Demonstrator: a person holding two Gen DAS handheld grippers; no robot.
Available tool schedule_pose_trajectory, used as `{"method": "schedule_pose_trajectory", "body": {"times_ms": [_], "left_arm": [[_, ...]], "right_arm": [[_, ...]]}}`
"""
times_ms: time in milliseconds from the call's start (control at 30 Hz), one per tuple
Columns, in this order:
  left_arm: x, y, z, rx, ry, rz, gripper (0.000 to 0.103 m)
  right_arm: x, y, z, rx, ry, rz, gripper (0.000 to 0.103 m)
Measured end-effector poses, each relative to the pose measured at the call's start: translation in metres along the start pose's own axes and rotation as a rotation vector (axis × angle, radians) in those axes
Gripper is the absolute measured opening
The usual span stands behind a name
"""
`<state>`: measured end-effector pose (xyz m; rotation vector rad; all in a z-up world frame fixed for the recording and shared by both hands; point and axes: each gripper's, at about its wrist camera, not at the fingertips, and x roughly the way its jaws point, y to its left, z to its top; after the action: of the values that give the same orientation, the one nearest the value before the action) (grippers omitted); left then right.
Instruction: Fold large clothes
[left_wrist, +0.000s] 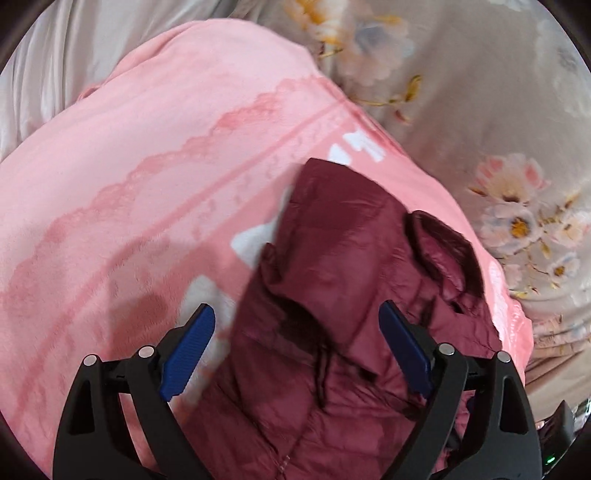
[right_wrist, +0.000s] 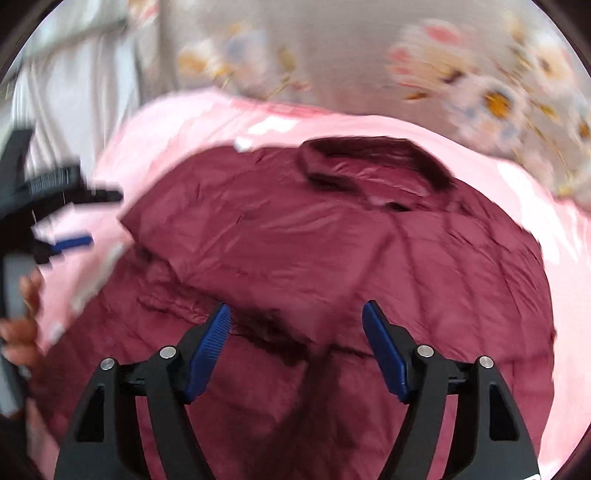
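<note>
A dark red quilted jacket (left_wrist: 332, 295) lies on a pink blanket (left_wrist: 147, 184), its collar (left_wrist: 443, 251) toward the far right. My left gripper (left_wrist: 295, 314) hovers above the jacket's left part, jaws wide open, nothing between the blue pads (left_wrist: 188, 350). In the right wrist view the same jacket (right_wrist: 295, 240) shows one flap folded over its body, collar (right_wrist: 373, 166) at the top. My right gripper (right_wrist: 297, 314) stands open over the jacket's middle, its pads (right_wrist: 207, 350) touching nothing. The left gripper (right_wrist: 74, 243) appears at the left edge of that view, held by a hand (right_wrist: 26, 314).
The pink blanket (right_wrist: 554, 258) covers a bed with a grey floral sheet (left_wrist: 498, 129). Pale fabric (left_wrist: 55, 74) lies at the far left. The blanket's edge drops off at the right (left_wrist: 517, 325). The right wrist view is blurred by motion.
</note>
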<state>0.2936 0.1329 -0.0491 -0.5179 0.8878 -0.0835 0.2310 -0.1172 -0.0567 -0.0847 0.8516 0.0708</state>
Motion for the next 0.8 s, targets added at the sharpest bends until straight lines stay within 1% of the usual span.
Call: {"method": "schedule_pose_trajectory", "body": {"times_ms": [33,67,100,133,167,233,333,400,500,600,633,700,733,767,800], "left_arm": [[0.003,0.001,0.0,0.001,0.011,0.008,0.087],[0.005,0.003,-0.001,0.006,0.021,0.011,0.087],[0.006,0.003,-0.002,0.011,0.023,0.012,0.087],[0.007,0.005,-0.003,0.017,0.023,0.016,0.087],[0.006,0.006,-0.004,0.023,0.02,0.016,0.087],[0.006,0.01,-0.003,0.018,0.018,0.015,0.087],[0.011,0.013,-0.001,-0.026,0.046,-0.033,0.087],[0.019,0.01,-0.001,-0.052,0.082,-0.068,0.087],[0.029,0.005,-0.003,-0.106,0.125,-0.128,0.087],[0.039,0.004,0.0,-0.17,0.137,-0.154,0.086],[0.044,0.005,0.002,-0.201,0.146,-0.168,0.086],[0.052,0.01,0.005,-0.25,0.158,-0.182,0.081],[0.056,0.012,0.007,-0.27,0.161,-0.192,0.081],[0.06,0.015,0.009,-0.29,0.162,-0.204,0.079],[0.063,0.016,0.011,-0.301,0.163,-0.209,0.072]], "right_arm": [[0.007,0.001,0.002,-0.018,0.005,-0.025,0.069],[0.012,-0.004,0.002,-0.016,-0.006,-0.098,0.068],[0.011,-0.016,0.002,0.017,-0.02,-0.168,0.068],[-0.001,-0.061,-0.004,0.218,-0.034,-0.213,0.068],[-0.01,-0.09,-0.013,0.357,-0.04,-0.181,0.068],[-0.02,-0.127,-0.033,0.52,-0.029,-0.165,0.07],[-0.021,-0.147,-0.047,0.542,0.015,-0.166,0.071],[-0.022,-0.153,-0.05,0.566,0.013,-0.12,0.071],[-0.021,-0.159,-0.046,0.598,-0.001,-0.053,0.071],[-0.012,-0.167,-0.041,0.613,0.002,-0.034,0.071],[-0.009,-0.171,-0.04,0.627,0.01,-0.016,0.071],[0.002,-0.179,-0.044,0.675,0.034,0.027,0.071],[0.007,-0.183,-0.044,0.687,0.038,0.036,0.071],[0.01,-0.184,-0.043,0.687,0.039,0.039,0.067],[0.013,-0.183,-0.039,0.666,0.043,0.037,0.051]]}}
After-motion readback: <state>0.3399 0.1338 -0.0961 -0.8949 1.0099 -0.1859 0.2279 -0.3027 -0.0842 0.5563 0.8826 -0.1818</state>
